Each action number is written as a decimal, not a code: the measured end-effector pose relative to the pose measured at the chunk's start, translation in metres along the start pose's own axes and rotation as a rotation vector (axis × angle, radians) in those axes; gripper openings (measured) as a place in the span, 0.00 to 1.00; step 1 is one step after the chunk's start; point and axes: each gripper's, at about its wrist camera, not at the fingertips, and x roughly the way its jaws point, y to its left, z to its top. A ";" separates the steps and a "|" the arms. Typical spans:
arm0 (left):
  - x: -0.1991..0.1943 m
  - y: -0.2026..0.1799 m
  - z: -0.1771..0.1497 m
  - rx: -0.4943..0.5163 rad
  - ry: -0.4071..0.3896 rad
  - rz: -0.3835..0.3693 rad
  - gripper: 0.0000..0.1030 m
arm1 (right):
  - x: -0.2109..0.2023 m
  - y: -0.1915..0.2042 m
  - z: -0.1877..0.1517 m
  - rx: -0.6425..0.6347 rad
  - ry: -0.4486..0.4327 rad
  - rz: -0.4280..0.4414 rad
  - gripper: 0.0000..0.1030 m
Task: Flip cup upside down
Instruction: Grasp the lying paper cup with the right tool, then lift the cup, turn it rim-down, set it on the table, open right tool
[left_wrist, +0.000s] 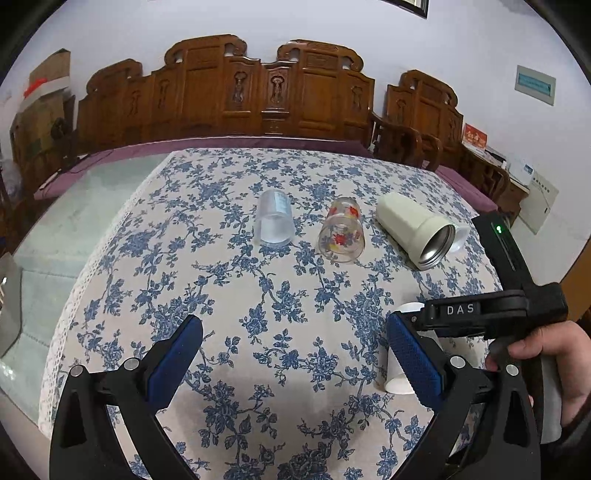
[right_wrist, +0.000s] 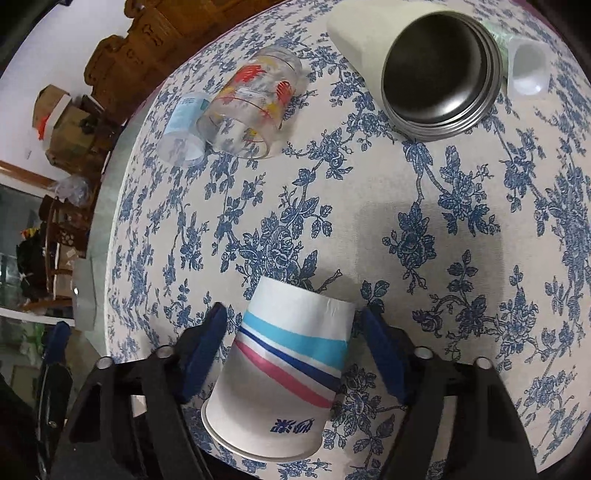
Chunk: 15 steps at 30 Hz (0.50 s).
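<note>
A white paper cup (right_wrist: 284, 365) with blue and pink stripes stands upside down on the floral tablecloth (right_wrist: 424, 221). It sits between the fingers of my right gripper (right_wrist: 291, 339), which is open with a gap on each side. In the left wrist view the cup (left_wrist: 400, 376) is mostly hidden behind my right gripper (left_wrist: 469, 317). My left gripper (left_wrist: 293, 347) is open and empty over the cloth, left of the cup.
A frosted plastic cup (left_wrist: 273, 221), a flowered glass (left_wrist: 341, 232) and a cream steel tumbler (left_wrist: 413, 229) lie on their sides further back. A small white cap (right_wrist: 526, 70) lies beside the tumbler. Carved wooden chairs (left_wrist: 258, 88) stand behind the table.
</note>
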 end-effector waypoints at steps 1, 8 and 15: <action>0.000 -0.001 0.000 0.000 0.000 0.000 0.93 | 0.000 0.001 0.000 -0.002 0.000 0.005 0.61; 0.002 -0.001 -0.001 0.004 0.008 -0.002 0.93 | -0.023 0.006 0.004 -0.123 -0.130 -0.024 0.56; 0.008 -0.004 -0.002 0.009 0.023 -0.004 0.93 | -0.036 0.026 0.017 -0.322 -0.358 -0.158 0.56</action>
